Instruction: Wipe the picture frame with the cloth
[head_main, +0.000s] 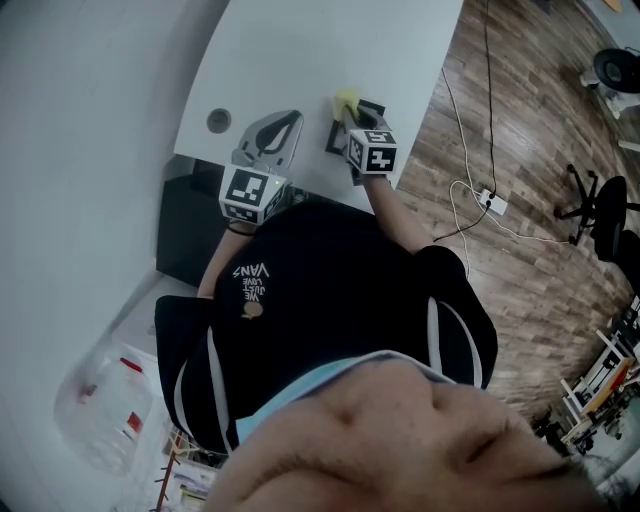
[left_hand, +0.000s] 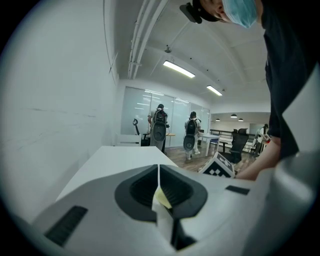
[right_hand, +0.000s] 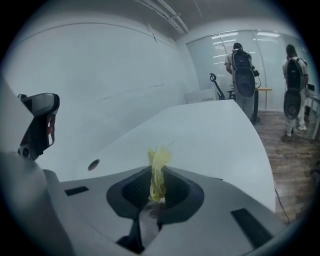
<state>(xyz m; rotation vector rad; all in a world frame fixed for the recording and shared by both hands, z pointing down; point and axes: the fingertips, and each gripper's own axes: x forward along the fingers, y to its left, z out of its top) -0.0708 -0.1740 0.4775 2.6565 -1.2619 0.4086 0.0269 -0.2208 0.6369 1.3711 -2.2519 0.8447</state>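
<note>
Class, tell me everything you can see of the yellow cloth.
The cloth is pale yellow, fibrous-looking, bunched into a narrow upright tuft with wispy threads on top. The right gripper is shut on its lower part. In the head view it sits above the dark picture frame near the white table's edge; whether they touch is unclear.

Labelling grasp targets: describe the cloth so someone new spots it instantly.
Start at the white table, then go to its near edge, where a small dark rectangular picture frame lies. The small bunched yellow cloth is over the frame, pinched in the right claw. It is the only bright yellow thing there; its neighbours are white, grey or black.
</note>
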